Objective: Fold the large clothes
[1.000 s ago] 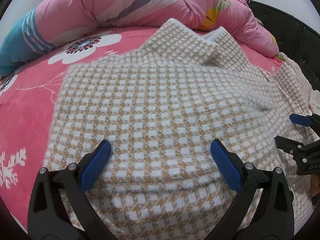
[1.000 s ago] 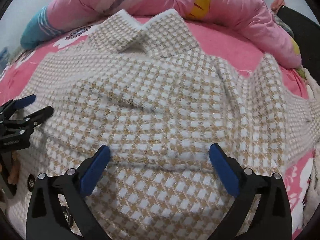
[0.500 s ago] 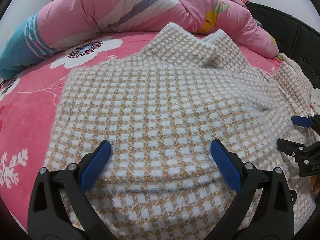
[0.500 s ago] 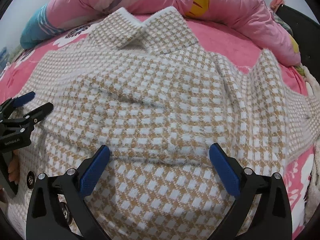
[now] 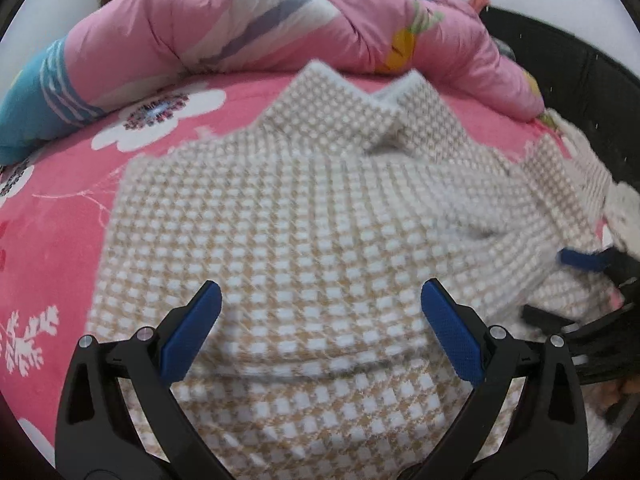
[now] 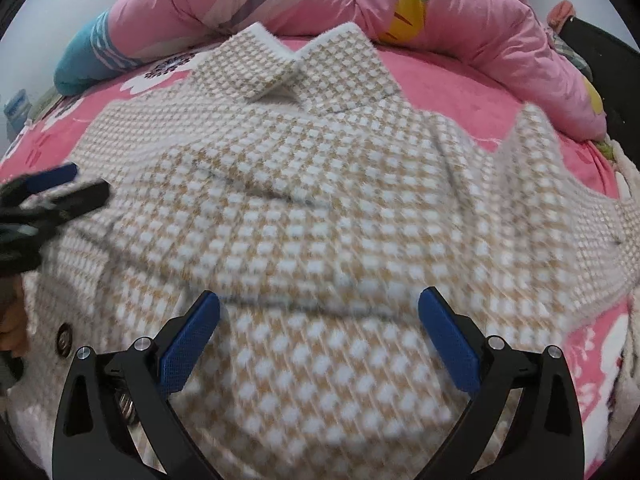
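A tan-and-white houndstooth coat (image 5: pixel 304 216) lies spread on a pink flowered bed, collar (image 5: pixel 360 100) at the far end. It also fills the right wrist view (image 6: pixel 320 184). My left gripper (image 5: pixel 320 320) is open and empty, its blue pads just above the coat's lower left part. My right gripper (image 6: pixel 319 318) is open and empty above the lower right part, near a fold edge. Each gripper shows at the side of the other's view: the right one (image 5: pixel 580 280), the left one (image 6: pixel 52 192). A sleeve (image 6: pixel 580 208) runs off to the right.
A rolled pink quilt (image 5: pixel 260 28) with a blue end (image 5: pixel 36 100) lies along the far side of the bed (image 5: pixel 52 216). A black frame (image 5: pixel 568 60) stands at the right. Dark buttons (image 6: pixel 63 336) show at the coat's left edge.
Both grippers have drawn back and lifted a little from the coat, so more of the bed and quilt shows. Both stay open. The coat lies the same.
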`<state>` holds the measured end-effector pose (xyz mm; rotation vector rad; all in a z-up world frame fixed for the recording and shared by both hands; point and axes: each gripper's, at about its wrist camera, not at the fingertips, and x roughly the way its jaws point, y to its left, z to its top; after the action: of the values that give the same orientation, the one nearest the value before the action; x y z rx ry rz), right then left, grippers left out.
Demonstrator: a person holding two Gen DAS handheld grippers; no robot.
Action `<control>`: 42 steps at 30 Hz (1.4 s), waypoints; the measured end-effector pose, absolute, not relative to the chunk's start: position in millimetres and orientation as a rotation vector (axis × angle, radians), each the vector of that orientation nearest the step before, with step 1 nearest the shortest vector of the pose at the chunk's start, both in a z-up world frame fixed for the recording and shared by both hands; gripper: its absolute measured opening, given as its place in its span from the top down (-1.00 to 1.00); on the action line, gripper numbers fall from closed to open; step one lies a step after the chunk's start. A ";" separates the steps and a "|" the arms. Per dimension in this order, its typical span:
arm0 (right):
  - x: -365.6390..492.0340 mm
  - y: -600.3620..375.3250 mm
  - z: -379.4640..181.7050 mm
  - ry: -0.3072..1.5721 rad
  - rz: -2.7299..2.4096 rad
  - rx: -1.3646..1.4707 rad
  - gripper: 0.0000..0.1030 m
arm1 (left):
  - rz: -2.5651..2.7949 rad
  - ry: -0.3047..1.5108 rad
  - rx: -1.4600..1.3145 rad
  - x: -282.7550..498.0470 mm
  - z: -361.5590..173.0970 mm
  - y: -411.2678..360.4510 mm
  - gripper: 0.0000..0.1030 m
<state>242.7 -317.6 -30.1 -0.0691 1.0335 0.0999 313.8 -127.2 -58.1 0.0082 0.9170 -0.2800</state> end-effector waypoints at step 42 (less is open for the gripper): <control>262.5 -771.4 -6.9 0.829 -0.545 0.855 -0.14 | -0.279 0.888 -0.027 327.1 -79.4 -119.7 -0.88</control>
<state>262.5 -771.4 -6.9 0.8546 0.8287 -0.5448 327.1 -119.7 -79.4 -0.0266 0.8880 -0.2787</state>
